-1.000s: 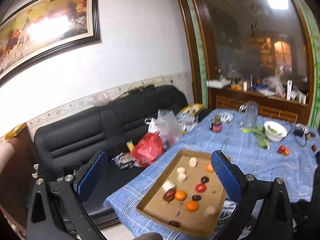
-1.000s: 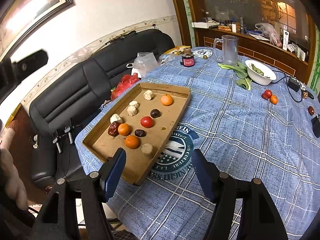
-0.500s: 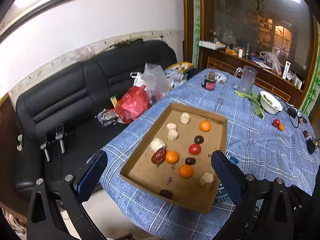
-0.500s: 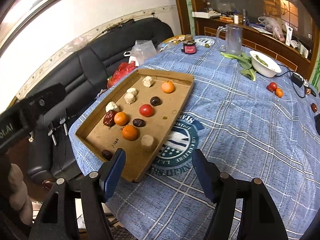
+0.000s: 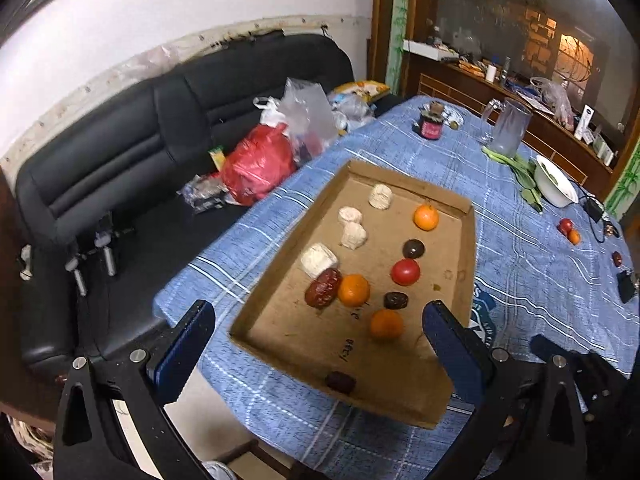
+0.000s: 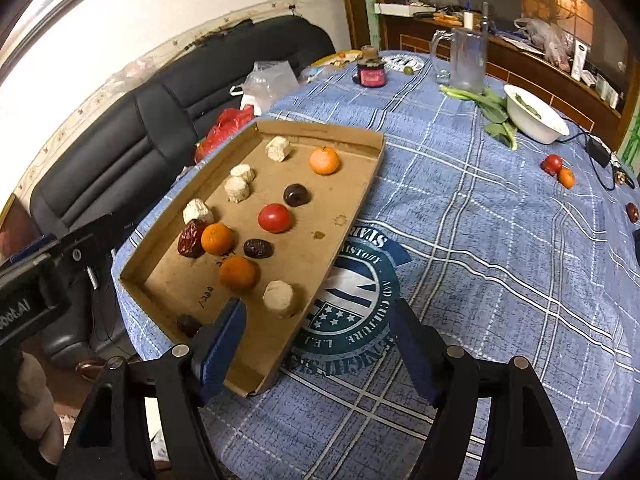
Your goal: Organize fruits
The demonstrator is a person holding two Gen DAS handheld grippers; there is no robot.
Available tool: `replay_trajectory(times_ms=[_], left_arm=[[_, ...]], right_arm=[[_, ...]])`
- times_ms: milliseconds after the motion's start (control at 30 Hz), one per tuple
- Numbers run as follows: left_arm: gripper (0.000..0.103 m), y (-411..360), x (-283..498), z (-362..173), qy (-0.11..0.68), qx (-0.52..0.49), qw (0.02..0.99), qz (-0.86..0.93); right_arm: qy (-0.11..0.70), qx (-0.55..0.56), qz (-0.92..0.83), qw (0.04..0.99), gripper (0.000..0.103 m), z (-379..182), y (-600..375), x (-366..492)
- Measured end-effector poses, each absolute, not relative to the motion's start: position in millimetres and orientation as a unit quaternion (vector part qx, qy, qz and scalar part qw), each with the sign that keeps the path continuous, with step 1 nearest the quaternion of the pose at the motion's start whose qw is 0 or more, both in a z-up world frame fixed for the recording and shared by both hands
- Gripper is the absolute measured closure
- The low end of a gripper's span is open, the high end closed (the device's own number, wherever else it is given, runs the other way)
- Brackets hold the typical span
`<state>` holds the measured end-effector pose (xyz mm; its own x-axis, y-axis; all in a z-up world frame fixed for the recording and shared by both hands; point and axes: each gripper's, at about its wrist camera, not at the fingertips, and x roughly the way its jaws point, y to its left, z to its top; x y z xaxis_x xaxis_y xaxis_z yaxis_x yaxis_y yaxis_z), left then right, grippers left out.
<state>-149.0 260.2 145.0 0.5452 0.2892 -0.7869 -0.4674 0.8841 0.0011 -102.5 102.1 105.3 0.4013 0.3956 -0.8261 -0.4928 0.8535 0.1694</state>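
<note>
A shallow cardboard tray (image 5: 448, 248) (image 6: 332, 196) lies at the near left corner of the blue-checked table. In it are three oranges (image 5: 353, 290), a red tomato (image 5: 405, 271) (image 6: 274, 218), a red jujube (image 5: 322, 293), dark dates (image 6: 258, 248) and several pale lumps (image 5: 319, 259). My left gripper (image 5: 320, 344) hangs open above the tray's near end. My right gripper (image 6: 318, 344) hovers over the tray's near right corner, its jaws opening, nothing held between them. A tomato (image 6: 552, 164) and an orange (image 6: 566, 177) lie loose at the far right.
A glass mug (image 6: 466, 60), a dark jar (image 6: 371, 74), leafy greens (image 6: 494, 114) and a white bowl (image 6: 534, 114) stand at the table's far side. A cable and charger (image 6: 600, 150) trail at the right edge. A black sofa (image 5: 120, 160) with plastic bags (image 5: 260, 164) sits left of the table.
Both grippers have moved down and closer to the tray. The left one tipped down from the wall and sofa onto the tray. The right jaws stand slightly wider.
</note>
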Motion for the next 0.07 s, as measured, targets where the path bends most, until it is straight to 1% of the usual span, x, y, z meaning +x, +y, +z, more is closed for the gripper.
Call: replay_trajectory(times_ms=[67], left_arm=[[0.000, 260.8, -141.9, 141.9, 0.433, -0.102, 0.871, 0.208]], right_arm=[[0.479, -0.059, 0.273, 0.832, 0.025, 102.7, 108.1, -103.3]])
